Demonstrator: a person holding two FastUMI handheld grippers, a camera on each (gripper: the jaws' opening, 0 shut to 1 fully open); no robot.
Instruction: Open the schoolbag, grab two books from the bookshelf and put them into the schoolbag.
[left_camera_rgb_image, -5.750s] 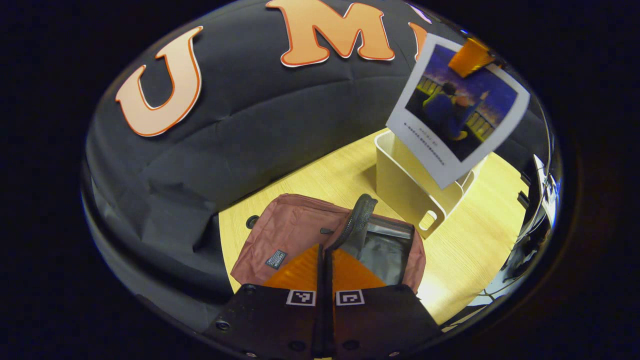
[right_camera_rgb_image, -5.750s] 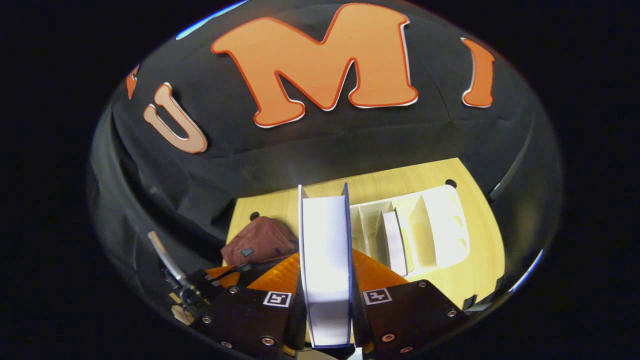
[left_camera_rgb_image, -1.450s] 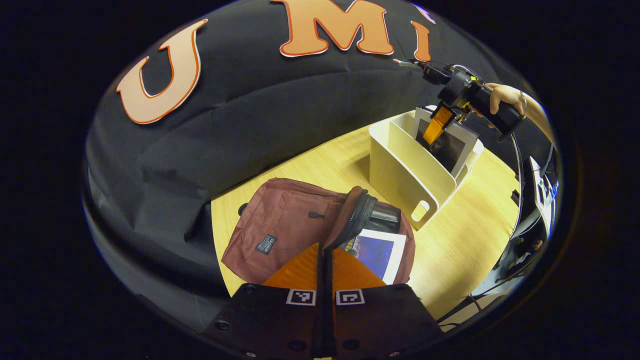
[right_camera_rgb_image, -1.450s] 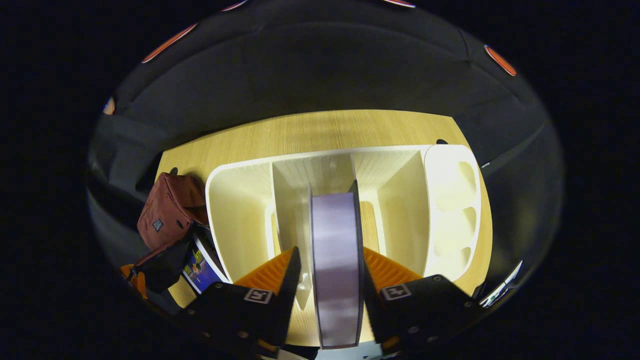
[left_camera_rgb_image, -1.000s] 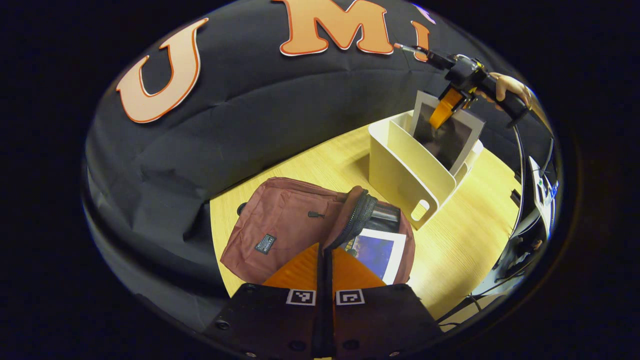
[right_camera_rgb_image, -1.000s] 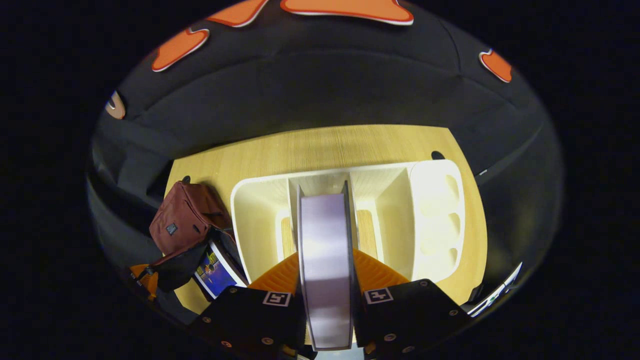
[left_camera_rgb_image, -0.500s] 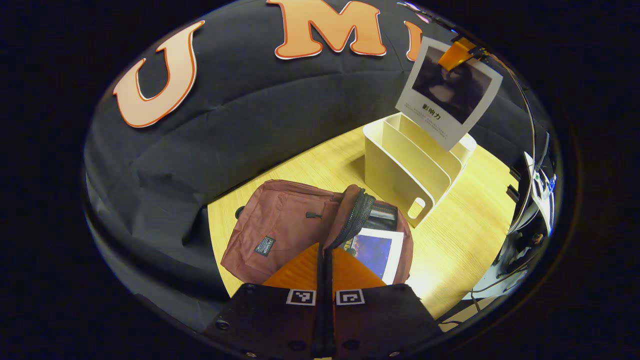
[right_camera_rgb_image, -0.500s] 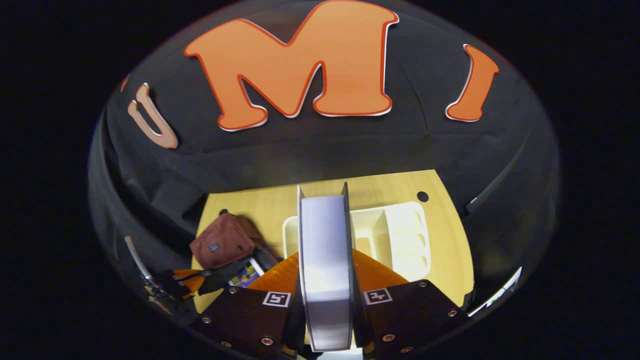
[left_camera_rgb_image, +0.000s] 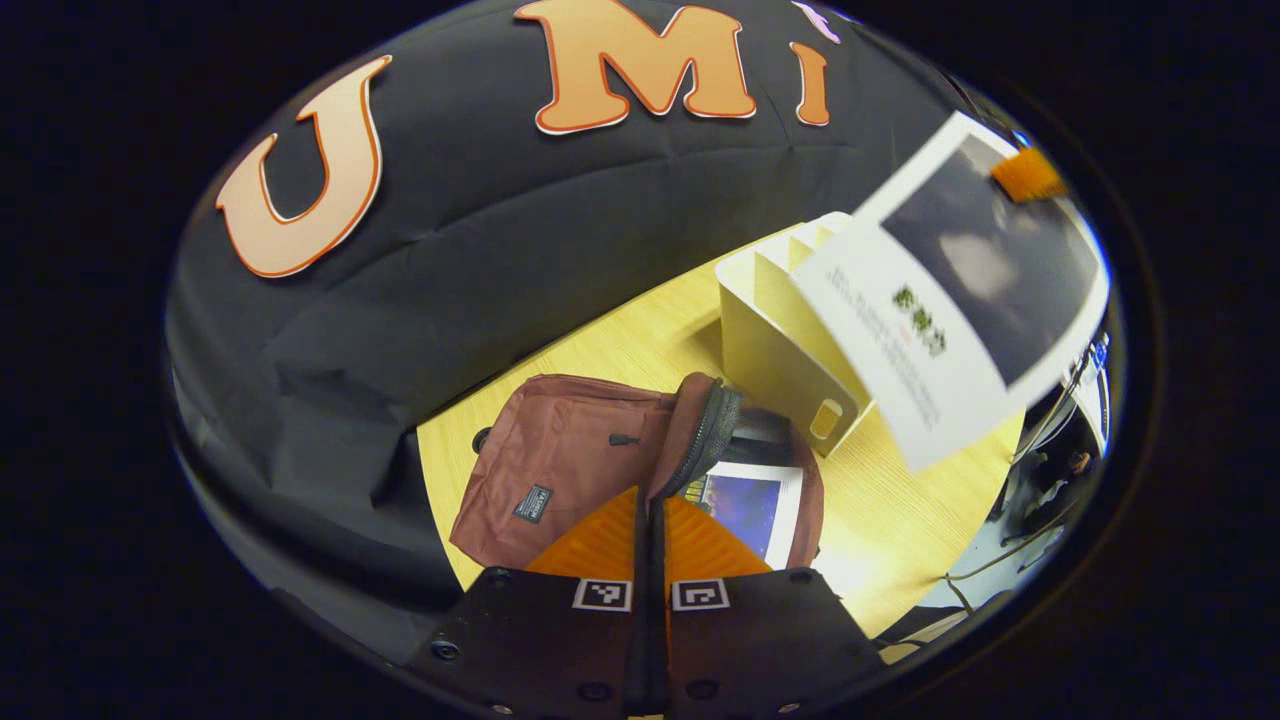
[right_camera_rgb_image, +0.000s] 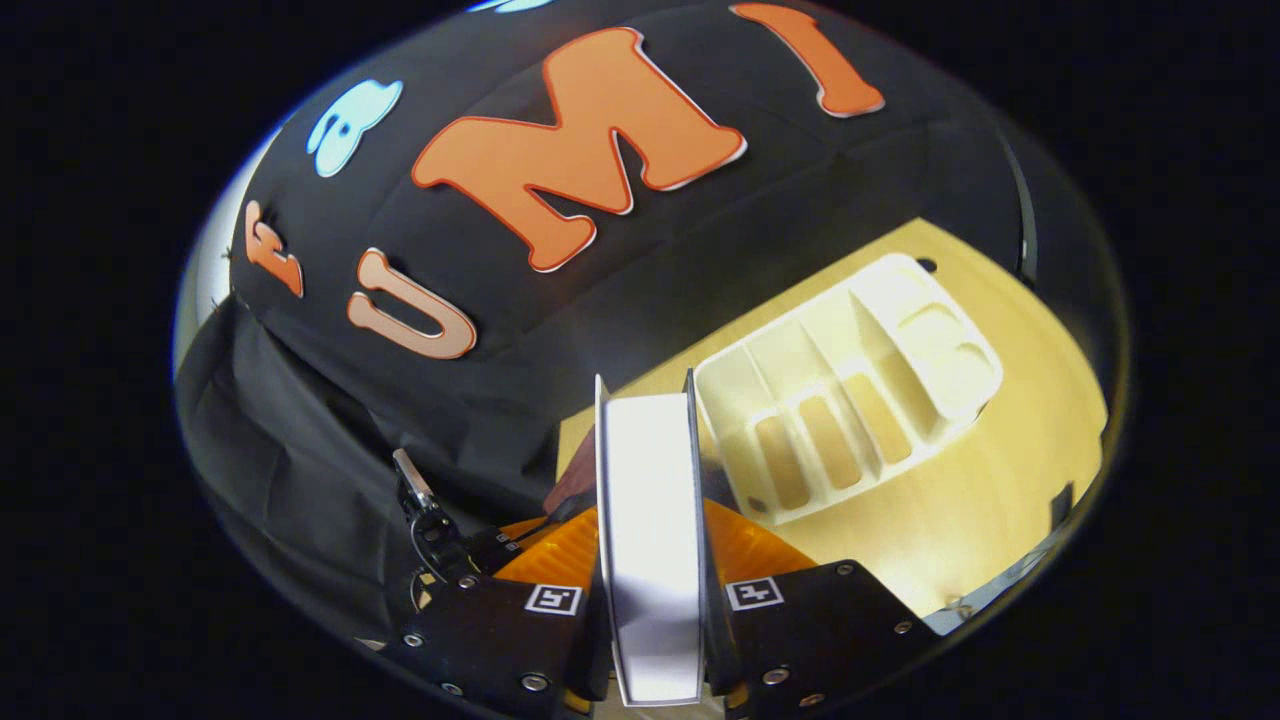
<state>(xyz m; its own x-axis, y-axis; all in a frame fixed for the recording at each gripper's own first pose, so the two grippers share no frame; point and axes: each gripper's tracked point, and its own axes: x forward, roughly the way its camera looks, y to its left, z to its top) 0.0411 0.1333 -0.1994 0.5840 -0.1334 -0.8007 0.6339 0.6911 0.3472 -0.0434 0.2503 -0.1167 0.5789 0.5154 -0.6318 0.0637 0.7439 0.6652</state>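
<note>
The maroon schoolbag (left_camera_rgb_image: 560, 460) lies on the wooden table (left_camera_rgb_image: 640, 345). My left gripper (left_camera_rgb_image: 650, 515) is shut on its zipped flap (left_camera_rgb_image: 700, 430) and holds it up. A book with a blue cover (left_camera_rgb_image: 750, 505) lies inside the open bag. A second book with a dark picture on a white cover (left_camera_rgb_image: 950, 290) hangs in the air above the bookshelf's right side. My right gripper (right_camera_rgb_image: 650, 520) is shut on it, and the book's page edge (right_camera_rgb_image: 650, 540) stands upright between the fingers. A sliver of the schoolbag (right_camera_rgb_image: 578, 478) shows left of that book.
The white bookshelf (left_camera_rgb_image: 775, 335) stands right of the bag, and its slots (right_camera_rgb_image: 850, 390) hold no books. The black cloth wall runs behind the table. The left gripper's body (right_camera_rgb_image: 432, 530) shows at lower left in the right gripper view. Cables hang past the table's right edge (left_camera_rgb_image: 1010, 560).
My right gripper closed on the second book in the shelf, lifted it out and swung it left toward the bag. My left gripper kept holding the flap.
</note>
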